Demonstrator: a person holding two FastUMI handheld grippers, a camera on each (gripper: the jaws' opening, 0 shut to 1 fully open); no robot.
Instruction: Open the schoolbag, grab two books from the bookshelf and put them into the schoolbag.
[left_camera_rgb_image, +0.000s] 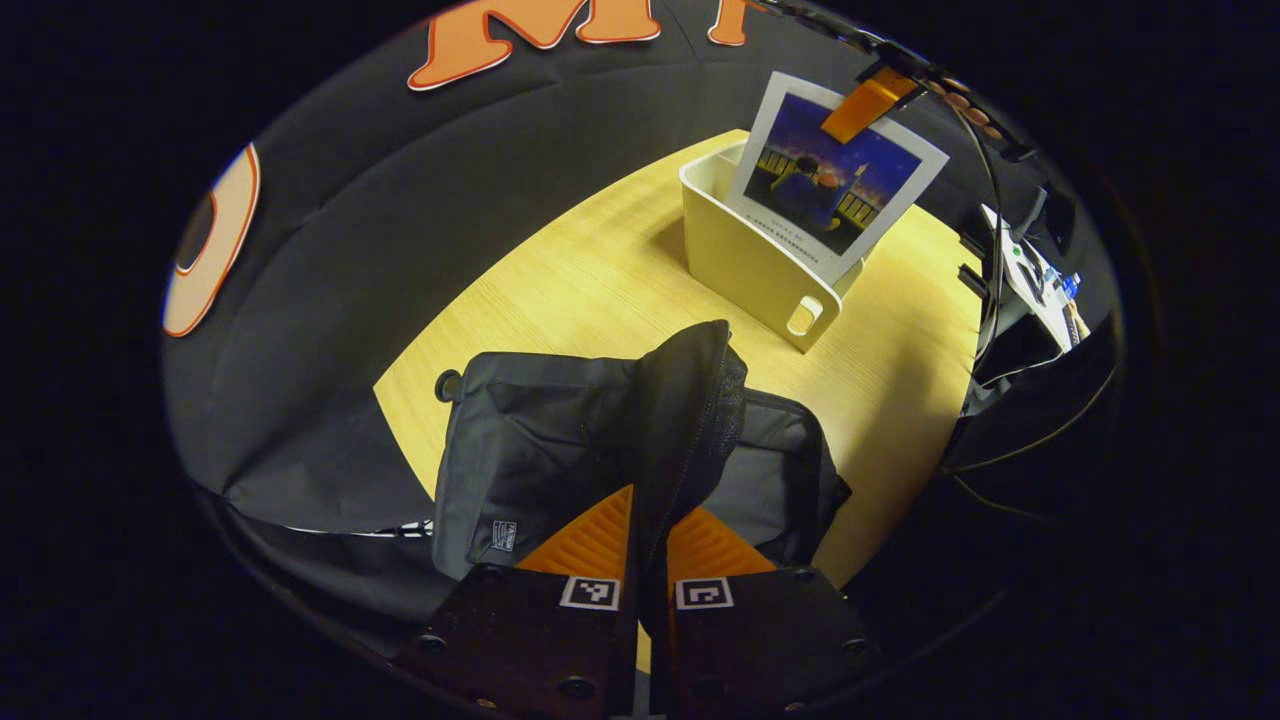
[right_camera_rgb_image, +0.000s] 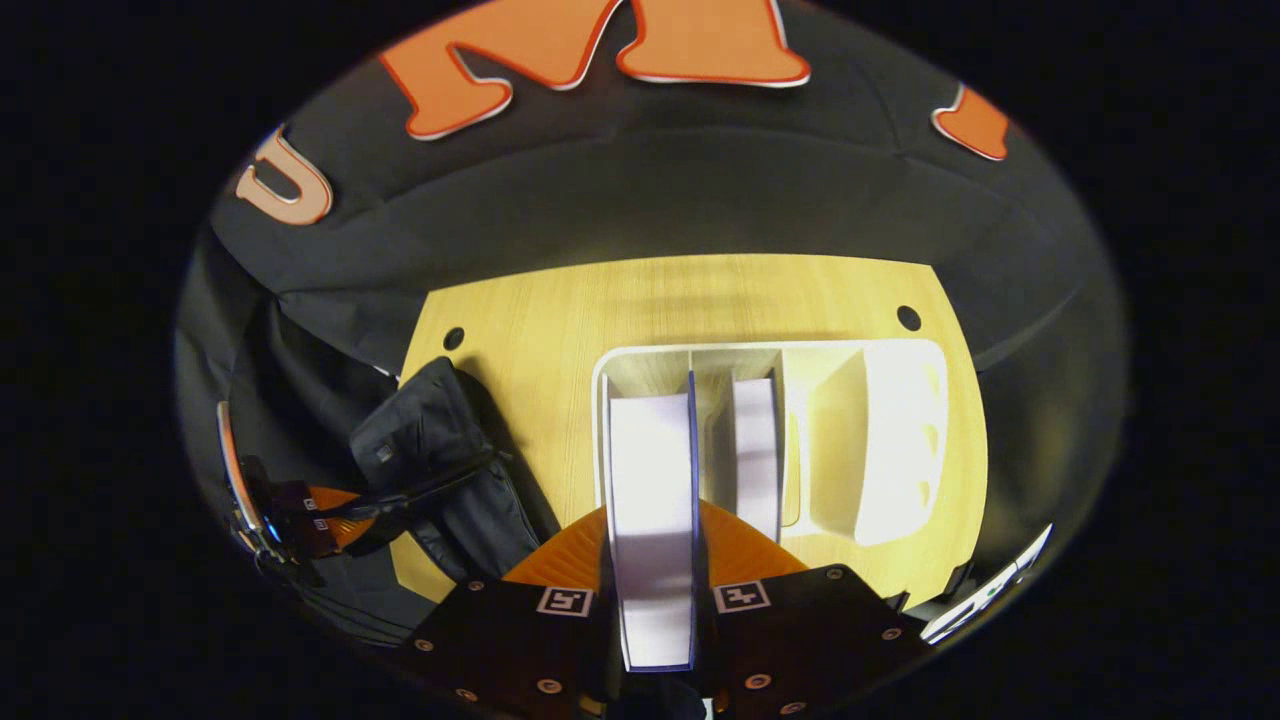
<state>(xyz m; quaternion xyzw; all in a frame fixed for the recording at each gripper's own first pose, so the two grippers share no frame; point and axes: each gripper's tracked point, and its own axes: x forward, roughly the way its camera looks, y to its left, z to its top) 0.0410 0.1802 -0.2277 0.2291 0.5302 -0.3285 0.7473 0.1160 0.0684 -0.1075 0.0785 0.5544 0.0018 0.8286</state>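
Schoolbag: the black fabric schoolbag (left_camera_rgb_image: 560, 450) lies on the wooden table (left_camera_rgb_image: 600, 270), left of the bookshelf; soft and floppy, so its mouth will likely sag shut unless held.
Left gripper: the left gripper (left_camera_rgb_image: 645, 560) has its jaws together on the bag's zippered flap (left_camera_rgb_image: 700, 400), lifting that edge upright. The zip edge looks the firmest place to hold.
Book in hand: the right gripper (right_camera_rgb_image: 650, 590) has its jaws clamped on the spine end of a white-covered book (right_camera_rgb_image: 652, 500), raised above the bookshelf. It looks stiff and moderately light; the glossy cover may slip, so a grip near the spine suits it.
Second book: another book (right_camera_rgb_image: 757, 450) stands upright in the next slot.
Bookshelf: the cream plastic bookshelf (right_camera_rgb_image: 900, 440) has thin dividers and an empty right compartment; the held book must clear its rim.
Open room: bare table lies between bookshelf and bag; the booth's cloth wall is close behind both.
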